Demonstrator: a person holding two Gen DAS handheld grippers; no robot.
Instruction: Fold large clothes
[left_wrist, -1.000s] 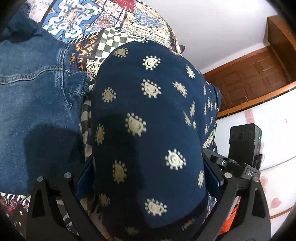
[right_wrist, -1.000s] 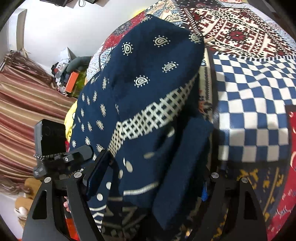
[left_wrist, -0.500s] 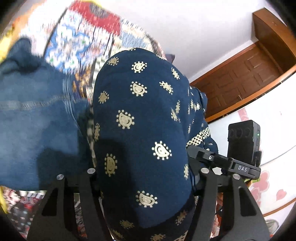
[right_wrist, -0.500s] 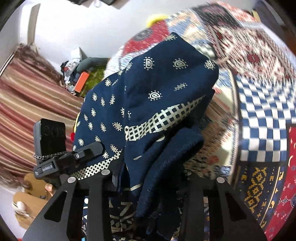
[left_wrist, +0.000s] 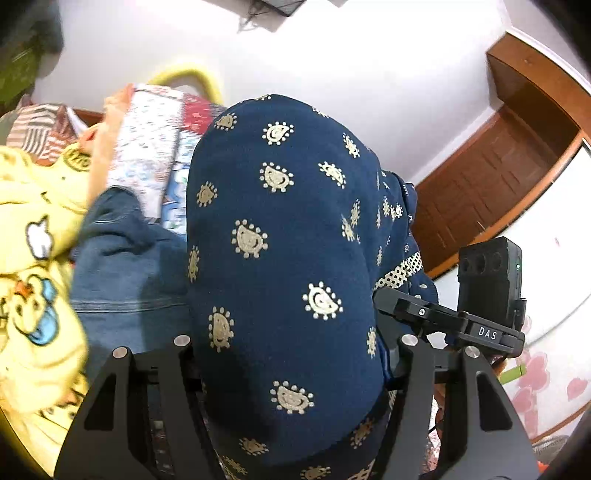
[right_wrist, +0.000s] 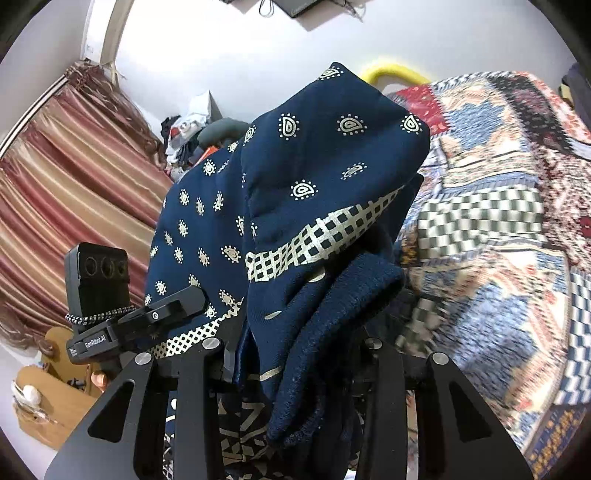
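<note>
Patchwork bedspread (right_wrist: 498, 229) under white wall (left_wrist: 332, 55); both grippers (left_wrist: 291, 354) (right_wrist: 291, 354) clamped on navy garment (left_wrist: 288, 240), fingertips hidden by cloth.

A bed covered by a patchwork quilt (right_wrist: 509, 206) carries everything, its patches checked, red and blue. On the quilt lie a pair of blue jeans (left_wrist: 129, 280) and, beside them, a yellow cartoon-print cloth (left_wrist: 33, 258), perhaps a blanket, though that view is blurred.
</note>
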